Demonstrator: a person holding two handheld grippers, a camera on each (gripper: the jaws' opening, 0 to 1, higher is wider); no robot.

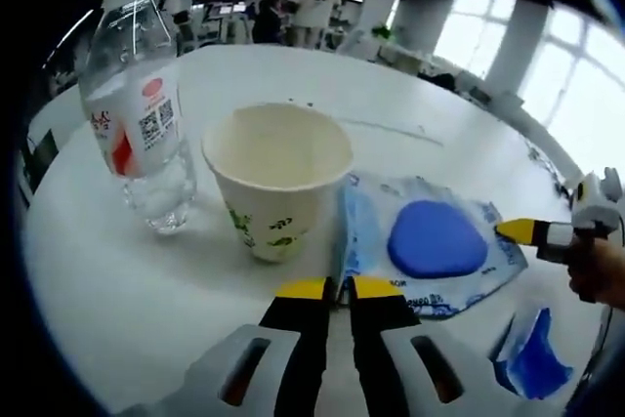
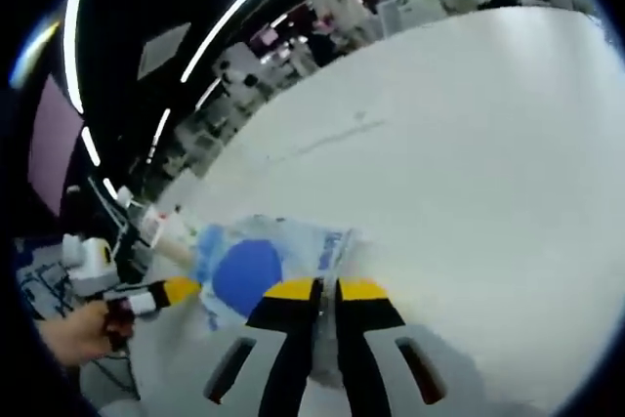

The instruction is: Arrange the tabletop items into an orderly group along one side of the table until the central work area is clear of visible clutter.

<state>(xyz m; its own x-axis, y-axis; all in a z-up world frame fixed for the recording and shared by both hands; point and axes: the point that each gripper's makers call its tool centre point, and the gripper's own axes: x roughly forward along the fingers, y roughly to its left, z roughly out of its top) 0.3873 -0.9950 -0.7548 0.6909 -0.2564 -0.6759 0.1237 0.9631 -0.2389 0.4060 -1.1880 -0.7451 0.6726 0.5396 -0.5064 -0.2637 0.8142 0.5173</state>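
A clear plastic packet holding a round blue pad lies flat on the white table, just right of an empty paper cup. A clear water bottle with a red and white label stands left of the cup. My left gripper has its jaws together on the packet's near left edge. The right gripper comes in from the right, its yellow tip at the packet's far edge. In the right gripper view the packet sits just left of my right gripper, whose jaws are closed at its corner. The left gripper holds the opposite edge.
A second blue wrapper lies near the table's edge at the lower right. A hand holds the right gripper, and another hand holds the left one. Broad bare tabletop stretches beyond the packet. People and desks stand far behind.
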